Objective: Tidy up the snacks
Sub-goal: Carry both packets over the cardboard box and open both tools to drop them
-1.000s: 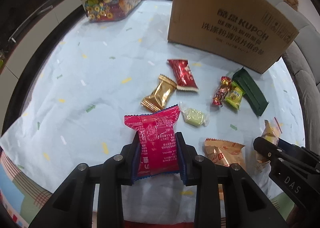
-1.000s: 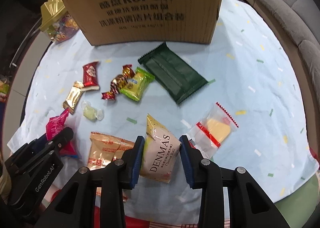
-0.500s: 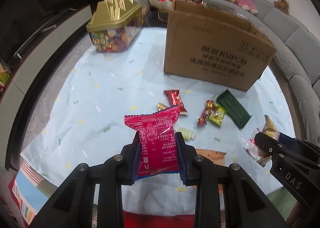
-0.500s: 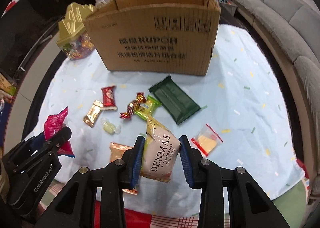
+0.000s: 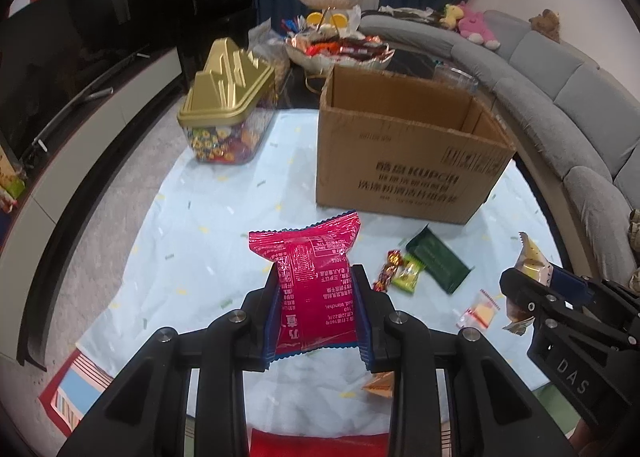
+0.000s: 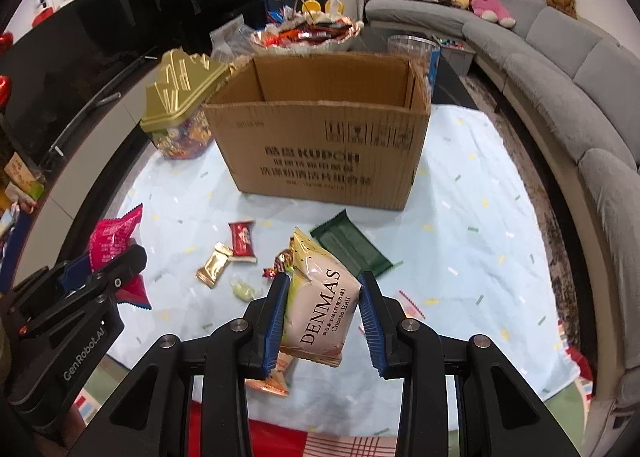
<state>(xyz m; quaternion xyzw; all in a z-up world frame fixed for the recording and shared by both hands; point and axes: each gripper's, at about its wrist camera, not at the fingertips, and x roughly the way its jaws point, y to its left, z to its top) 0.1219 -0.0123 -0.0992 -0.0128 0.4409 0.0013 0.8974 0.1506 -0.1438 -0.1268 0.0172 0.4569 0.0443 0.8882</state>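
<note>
My left gripper (image 5: 316,309) is shut on a magenta snack packet (image 5: 312,277), held high above the table. My right gripper (image 6: 324,305) is shut on a white DENMAS cheese ball packet (image 6: 320,305), also raised. An open cardboard box (image 5: 404,153) stands ahead at the back of the table; it also shows in the right wrist view (image 6: 320,137). On the light blue cloth (image 6: 460,217) lie a dark green packet (image 6: 350,249), a red packet (image 6: 242,241), a gold packet (image 6: 214,265), a pale green candy (image 6: 242,291) and an orange packet (image 6: 272,381). The right gripper shows at the right of the left wrist view (image 5: 532,297).
A gold-lidded clear candy tub (image 5: 228,113) stands left of the box. A tiered dish of sweets (image 5: 336,45) is behind the box. A grey sofa (image 6: 580,105) curves along the right. A dark cabinet (image 5: 80,57) runs along the left.
Both grippers have risen well above the table with their packets and tilted up, so the box's open top and the room beyond now show.
</note>
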